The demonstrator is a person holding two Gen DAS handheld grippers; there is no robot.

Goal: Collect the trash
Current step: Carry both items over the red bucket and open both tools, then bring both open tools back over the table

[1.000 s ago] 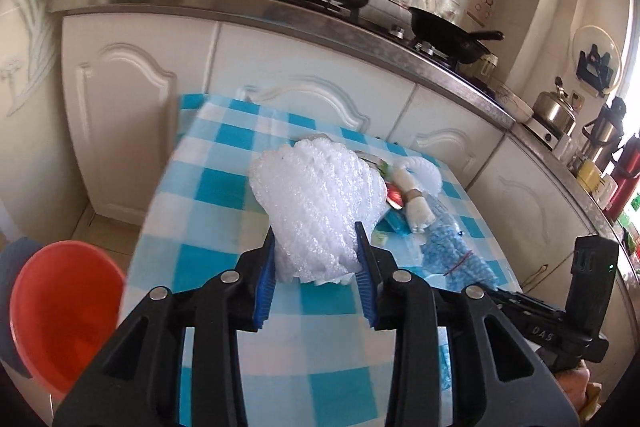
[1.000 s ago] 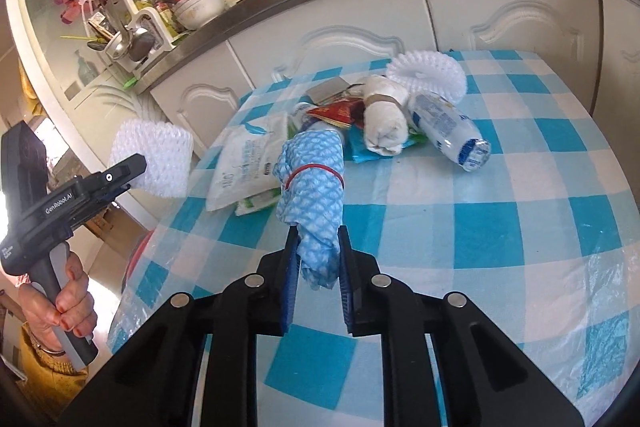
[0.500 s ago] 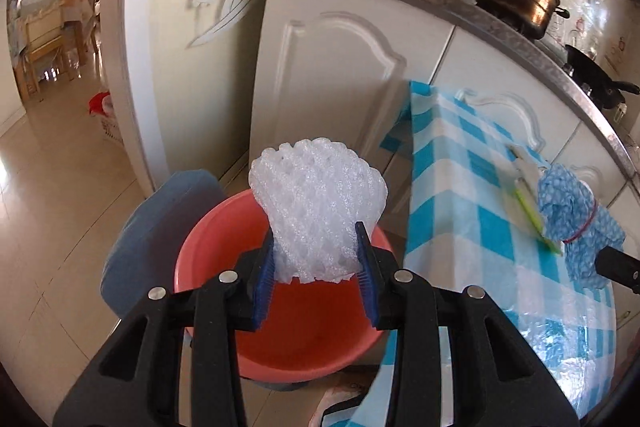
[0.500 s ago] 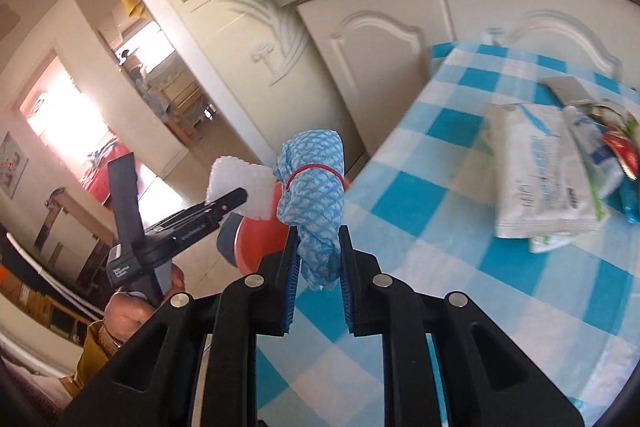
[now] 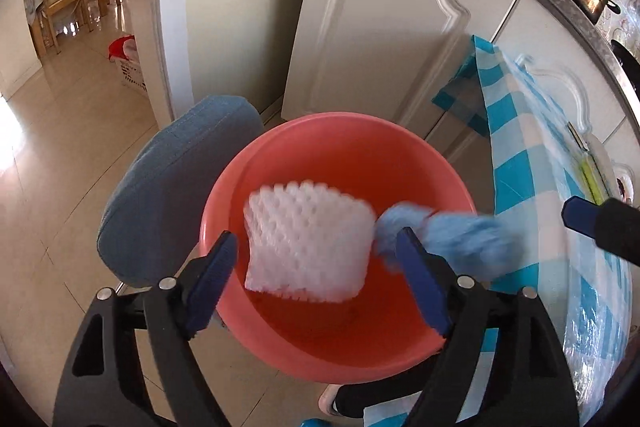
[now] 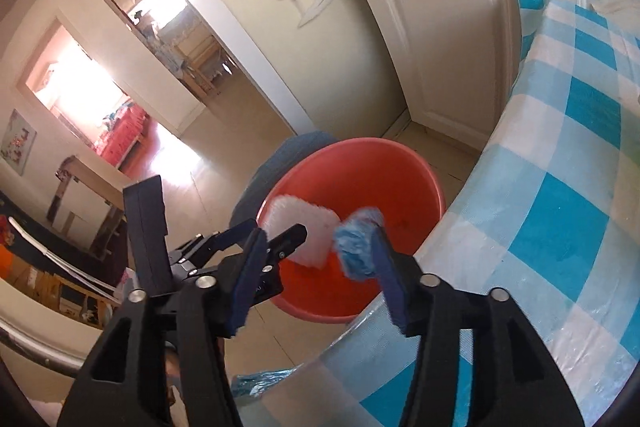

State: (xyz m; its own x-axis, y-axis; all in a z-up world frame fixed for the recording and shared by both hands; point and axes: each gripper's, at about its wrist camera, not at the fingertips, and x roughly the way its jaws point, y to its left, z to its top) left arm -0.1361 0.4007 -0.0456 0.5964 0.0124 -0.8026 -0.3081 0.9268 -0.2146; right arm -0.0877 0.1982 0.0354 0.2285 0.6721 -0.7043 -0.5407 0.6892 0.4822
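Both loads had just been let go over the red basin (image 5: pixel 344 351) at centre frame. The left gripper (image 5: pixel 316 283), jaws opening, no longer pinched the white foam net (image 5: pixel 308 243), a springy honeycomb sleeve. The right gripper (image 6: pixel 316 275), jaws opening too, freed the blurred, soft blue cloth bundle (image 6: pixel 354 247). Two pieces counted as collected.
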